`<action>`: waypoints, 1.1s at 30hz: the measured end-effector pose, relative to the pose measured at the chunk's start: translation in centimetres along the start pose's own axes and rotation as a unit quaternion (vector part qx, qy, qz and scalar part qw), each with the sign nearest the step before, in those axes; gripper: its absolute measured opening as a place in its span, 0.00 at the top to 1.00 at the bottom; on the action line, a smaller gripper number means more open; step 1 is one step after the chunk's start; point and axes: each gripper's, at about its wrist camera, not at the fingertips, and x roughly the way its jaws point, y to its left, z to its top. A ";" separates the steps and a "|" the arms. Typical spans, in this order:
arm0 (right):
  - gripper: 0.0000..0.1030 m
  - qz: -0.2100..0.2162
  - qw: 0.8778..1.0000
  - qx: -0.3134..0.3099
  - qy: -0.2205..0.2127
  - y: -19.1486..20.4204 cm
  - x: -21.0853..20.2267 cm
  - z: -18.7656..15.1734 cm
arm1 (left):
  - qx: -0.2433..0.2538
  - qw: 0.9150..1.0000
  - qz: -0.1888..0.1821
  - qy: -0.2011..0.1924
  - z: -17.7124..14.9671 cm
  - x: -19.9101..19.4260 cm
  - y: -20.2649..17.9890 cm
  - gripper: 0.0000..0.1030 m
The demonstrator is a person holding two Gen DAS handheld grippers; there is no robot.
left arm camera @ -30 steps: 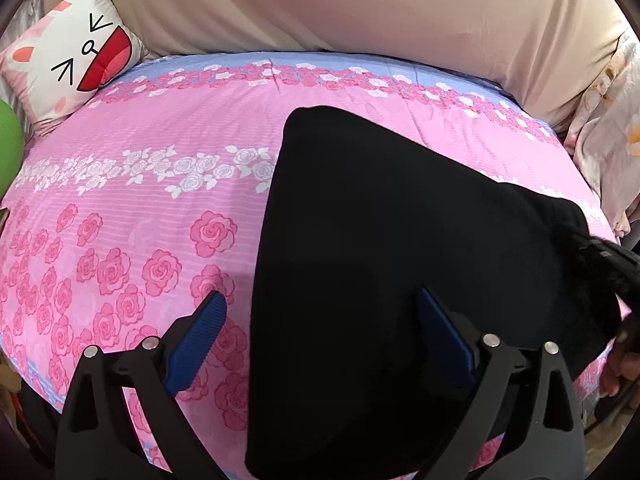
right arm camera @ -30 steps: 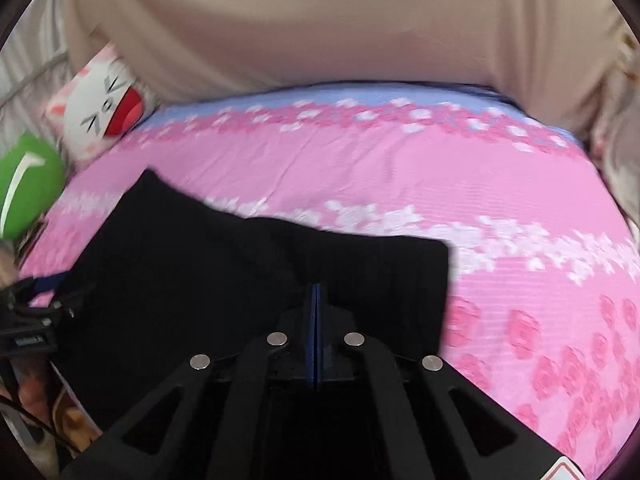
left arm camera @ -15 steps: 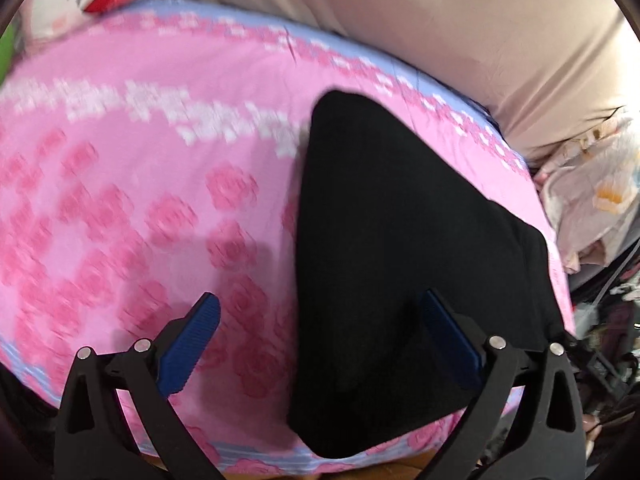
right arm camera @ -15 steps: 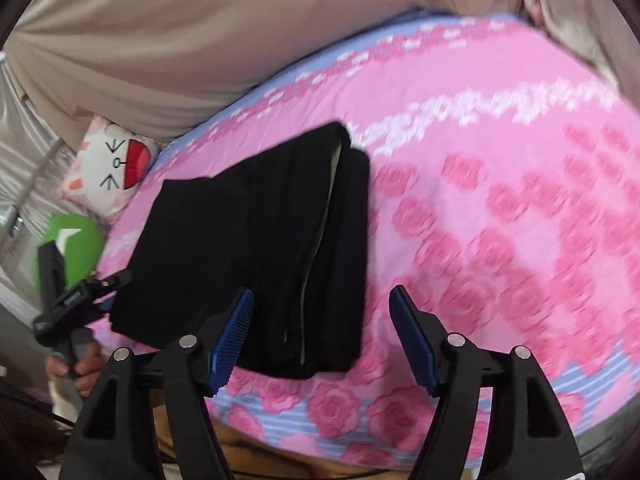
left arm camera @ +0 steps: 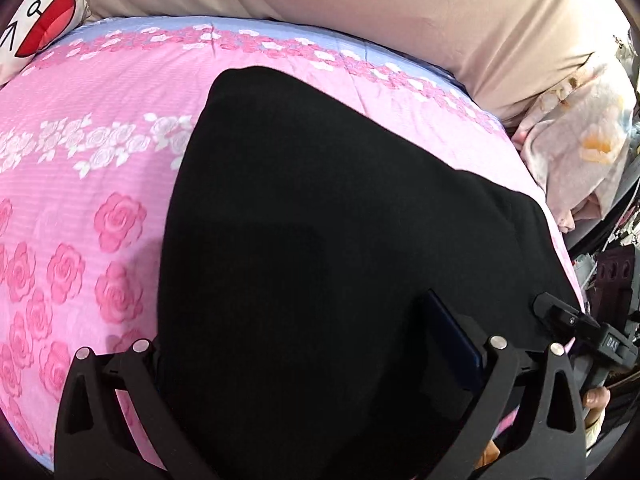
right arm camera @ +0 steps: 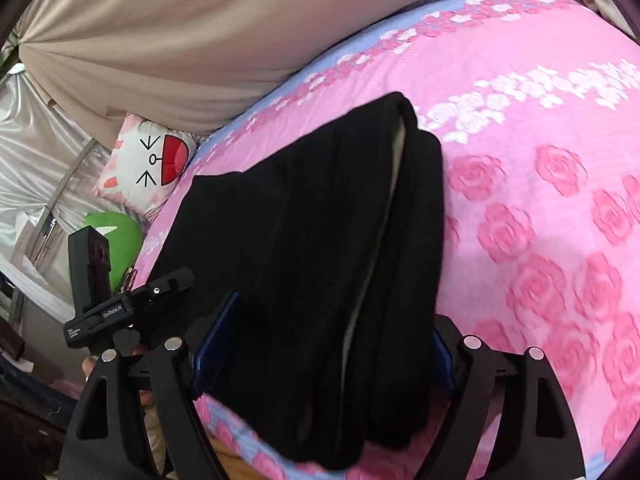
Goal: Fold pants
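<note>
Black pants (left arm camera: 320, 240) lie folded on the pink rose bedsheet (left arm camera: 80, 180), near the bed's front edge. My left gripper (left arm camera: 296, 320) stands wide open low over their near end. Its right blue pad (left arm camera: 452, 332) rests over the cloth, and the pants hide its left pad. In the right wrist view the pants (right arm camera: 320, 240) show stacked layers with a pale lining edge. My right gripper (right arm camera: 336, 308) is opening, and the folded end lies between its blue pads (right arm camera: 216, 332), not pinched. Each view shows the other gripper at its edge.
A cat-face pillow (right arm camera: 152, 160) and a green plush (right arm camera: 116, 236) sit at the bed's left end. Beige fabric (left arm camera: 360, 12) hangs behind the bed. A floral cloth (left arm camera: 580, 152) is bunched at the right end. The sheet's blue border (right arm camera: 240, 440) marks the front edge.
The right gripper, shut on the pants a second ago, has opened and swung round to their end. The left gripper has dropped closer, so the pants now lie between its fingers.
</note>
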 end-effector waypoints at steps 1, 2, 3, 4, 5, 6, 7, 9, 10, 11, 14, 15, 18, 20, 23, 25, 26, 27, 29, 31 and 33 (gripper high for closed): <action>0.22 -0.001 1.000 -0.004 -0.002 0.1 0.2 0.2 | -0.002 1.000 0.002 -0.001 0.1 0.1 -0.1 0.04; 0.22 -0.002 1.000 -0.004 -0.004 0.2 0.4 0.3 | -0.004 1.000 0.004 -0.002 0.3 0.2 -0.2 0.04; 0.22 -0.001 1.000 -0.004 -0.007 0.2 0.5 0.4 | -0.007 1.000 0.007 -0.003 0.4 0.3 -0.1 0.05; 0.23 -0.001 1.000 -0.005 -0.009 0.2 0.6 0.5 | -0.010 1.000 0.009 -0.004 0.7 0.5 -0.2 0.04; 0.25 -0.003 1.000 -0.005 -0.014 0.2 0.7 0.5 | -0.012 1.000 0.011 -0.005 0.8 0.5 -0.2 0.04; 0.28 -0.006 1.000 -0.006 -0.017 0.2 0.8 0.5 | -0.017 1.000 0.014 -0.007 0.8 0.6 -0.2 0.04; 0.36 -0.012 1.000 -0.008 -0.020 0.3 0.8 0.5 | -0.019 1.000 0.016 -0.008 0.9 0.6 -0.2 0.05; 0.48 -0.011 1.000 0.000 -0.029 0.2 0.7 0.4 | -0.024 0.999 0.016 -0.014 0.8 0.1 -0.2 0.19; 0.57 -0.009 0.999 0.001 -0.035 0.2 0.4 0.3 | -0.023 0.999 0.015 -0.016 0.7 -0.2 -0.2 0.31; 0.61 -0.005 0.999 0.001 -0.041 0.4 0.1 0.3 | -0.025 0.999 0.013 -0.021 0.7 -0.7 -0.1 0.43; 0.64 -0.020 0.999 -0.008 -0.049 1.3 -0.2 0.2 | -0.023 0.999 0.008 -0.030 0.8 -1.9 -0.2 0.59; 0.65 -0.023 0.998 -0.010 -0.051 1.5 -0.3 0.2 | -0.022 0.999 0.014 -0.032 0.7 -2.2 -0.4 0.61; 0.66 -0.020 0.998 -0.011 -0.060 2.3 -1.1 0.3 | -0.023 0.999 0.014 -0.043 0.7 -3.6 -0.8 0.70; 0.66 -0.019 0.997 -0.021 -0.066 2.7 -1.9 0.2 | -0.017 0.999 0.010 -0.049 0.8 -4.7 -1.2 0.78; 0.67 -0.021 0.996 -0.038 -0.074 4.1 -3.2 -0.1 | 0.000 0.999 0.017 -0.051 0.6 -5.7 -2.3 0.79; 0.67 -0.023 0.995 -0.049 -0.080 5.1 -3.9 -0.2 | 0.014 0.998 0.027 -0.055 0.4 -6.4 -3.2 0.80; 0.67 -0.025 0.995 -0.053 -0.083 5.4 -4.2 -0.3 | 0.021 0.998 0.032 -0.059 0.2 -6.8 -3.6 0.80; 0.67 -0.027 0.994 -0.058 -0.085 5.7 -4.5 -0.3 | 0.026 0.997 0.035 -0.062 0.2 -7.1 -3.9 0.80; 0.67 -0.031 0.993 -0.067 -0.093 6.6 -5.1 -0.4 | 0.038 0.996 0.044 -0.073 0.1 -8.0 -4.6 0.80; 0.67 -0.033 0.991 -0.075 -0.103 7.4 -5.7 -0.4 | 0.049 0.994 0.050 -0.086 0.1 -9.0 -5.2 0.80; 0.67 -0.033 0.990 -0.081 -0.111 7.8 -6.4 -0.4 | 0.058 0.992 0.051 -0.102 0.1 -10.2 -5.7 0.80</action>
